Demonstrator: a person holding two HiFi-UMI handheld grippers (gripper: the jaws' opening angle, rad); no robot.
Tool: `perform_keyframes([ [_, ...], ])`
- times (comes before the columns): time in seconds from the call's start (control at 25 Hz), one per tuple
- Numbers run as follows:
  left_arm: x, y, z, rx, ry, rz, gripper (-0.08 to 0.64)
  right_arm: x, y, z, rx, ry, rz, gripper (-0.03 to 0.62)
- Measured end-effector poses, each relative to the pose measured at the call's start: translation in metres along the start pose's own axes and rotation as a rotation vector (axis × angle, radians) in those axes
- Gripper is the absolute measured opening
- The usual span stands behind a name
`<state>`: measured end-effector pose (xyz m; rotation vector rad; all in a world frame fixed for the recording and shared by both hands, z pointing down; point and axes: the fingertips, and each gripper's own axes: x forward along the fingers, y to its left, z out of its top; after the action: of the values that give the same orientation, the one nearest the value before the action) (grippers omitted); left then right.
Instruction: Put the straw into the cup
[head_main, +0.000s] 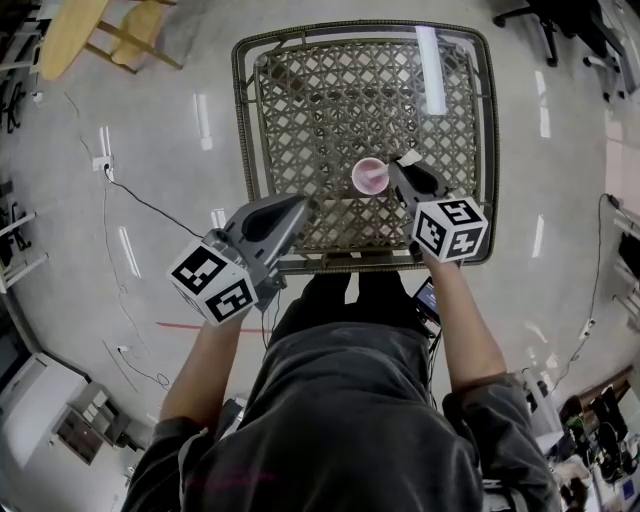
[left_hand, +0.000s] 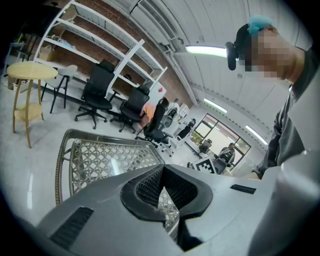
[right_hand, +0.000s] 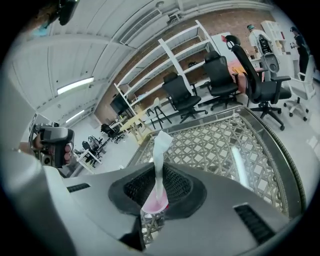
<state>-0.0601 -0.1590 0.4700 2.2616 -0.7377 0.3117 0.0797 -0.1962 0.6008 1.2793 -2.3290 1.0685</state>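
cup (head_main: 369, 177) on table (head_main: 245, 120), straw (right_hand: 159, 150) in right gripper (head_main: 396, 169) beside it

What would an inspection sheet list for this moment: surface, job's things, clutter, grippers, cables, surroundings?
Surface: wicker table with a glossy top that shows light glare.
Job's things: pink cup upright on the table; straw held upright over the cup. Cannot tell whether its lower end is inside.
Clutter: nothing seen.
Grippers: left gripper shut and empty, at the table's near edge; right gripper shut on the straw, beside the cup.
Cables: cable trailing over the floor on the left.
Surroundings: office chairs, shelves, wooden table.
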Motion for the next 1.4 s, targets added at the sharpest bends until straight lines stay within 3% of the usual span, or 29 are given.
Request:
perform_keyframes([
  [1.4,0.002,0.009,-0.003,0.007,0.017,0.016,0.009,0.025,-0.004,-0.021,-0.094,0.035,-0.054,0.046],
])
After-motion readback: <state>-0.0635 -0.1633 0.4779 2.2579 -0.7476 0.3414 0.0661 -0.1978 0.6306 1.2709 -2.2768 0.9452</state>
